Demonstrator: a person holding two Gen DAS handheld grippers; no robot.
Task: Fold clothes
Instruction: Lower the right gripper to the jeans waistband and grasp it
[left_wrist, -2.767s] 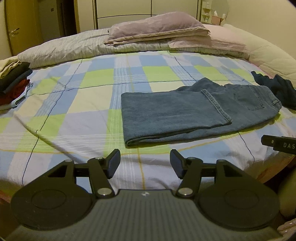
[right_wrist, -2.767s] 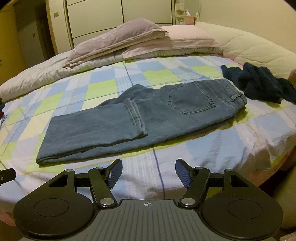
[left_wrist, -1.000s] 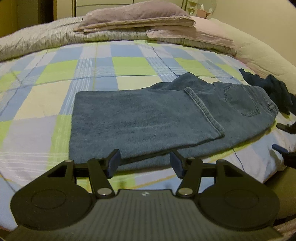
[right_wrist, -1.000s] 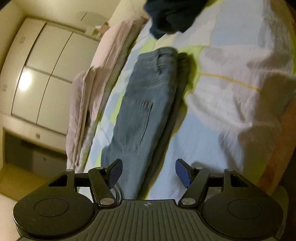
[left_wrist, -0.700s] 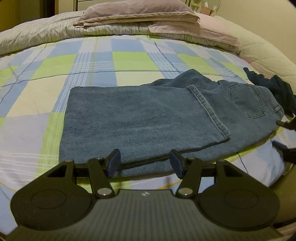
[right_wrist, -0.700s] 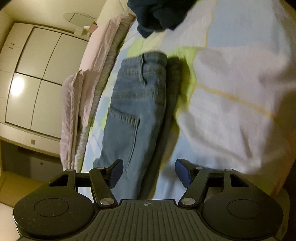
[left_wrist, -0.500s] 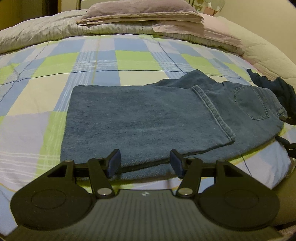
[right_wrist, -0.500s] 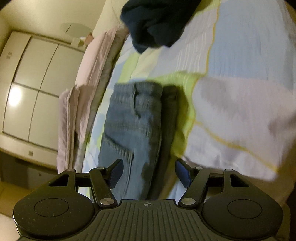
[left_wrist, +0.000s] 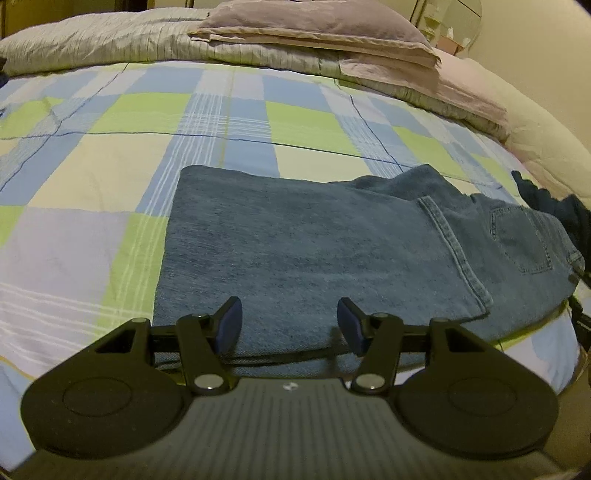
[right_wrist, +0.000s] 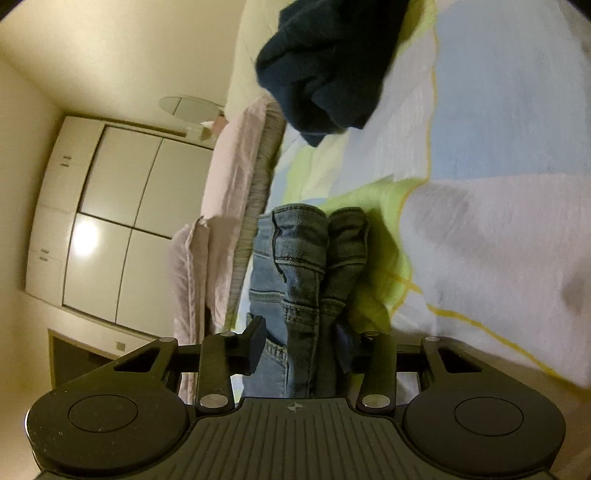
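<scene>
Blue jeans (left_wrist: 314, 240) lie folded lengthwise on the checked bedspread (left_wrist: 110, 166), with the leg ends doubled back over the seat. My left gripper (left_wrist: 290, 325) hangs open just over the near long edge of the jeans, its pads apart from the cloth. In the right wrist view the camera is rolled sideways. There the doubled waistband end of the jeans (right_wrist: 303, 251) stands between the jaws of my right gripper (right_wrist: 301, 343). Those jaws are closing, and a gap still shows at the left pad. The right pad is partly hidden behind the denim.
A dark navy garment (right_wrist: 325, 66) lies crumpled on the bed beyond the waistband, also at the right edge of the left wrist view (left_wrist: 565, 210). Pillows (left_wrist: 314, 22) are stacked at the head of the bed. A white wardrobe (right_wrist: 122, 206) stands behind.
My right gripper has slid in along the bed until the waistband sits between its jaws, which have narrowed. The left gripper has come closer and lower over the jeans' near edge.
</scene>
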